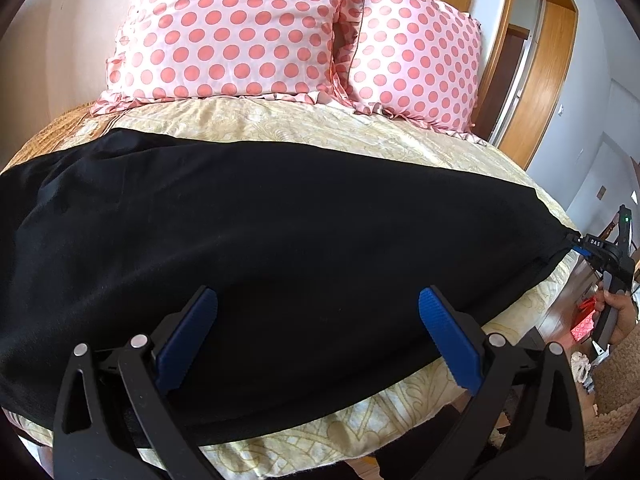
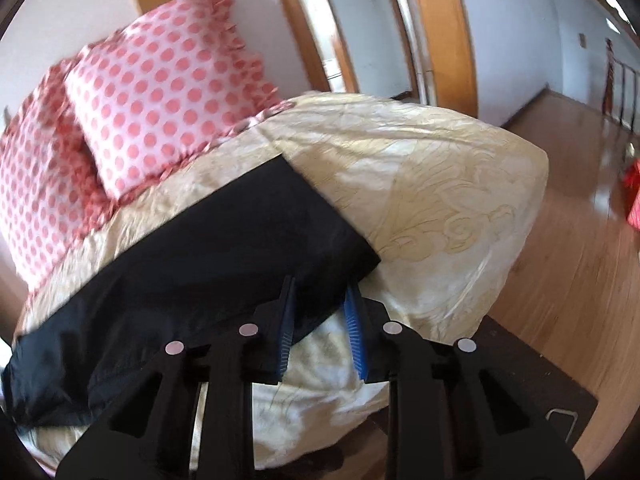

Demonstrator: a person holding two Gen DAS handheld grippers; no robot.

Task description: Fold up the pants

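Note:
Black pants (image 1: 280, 232) lie spread across the cream bedcover (image 1: 304, 124), reaching from the left edge of the left wrist view to a pulled point at the right. My left gripper (image 1: 316, 294) hovers over the pants' near edge, jaws wide open with nothing pinched between its blue pads (image 1: 188, 340). At the far right, my right gripper (image 1: 576, 240) has that pulled corner in its tips, and a hand holds its handle. In the right wrist view, the right gripper (image 2: 320, 284) has its jaws drawn narrow with the corner of the pants (image 2: 224, 240) between them.
Two pink polka-dot pillows (image 1: 236, 28) (image 1: 416, 52) lean at the head of the bed. A wooden door frame (image 1: 532, 80) stands beyond the bed's right side. The wooden floor (image 2: 568, 216) holds a red bag (image 2: 634, 200) and a dark mat (image 2: 528, 376) by the bed's corner.

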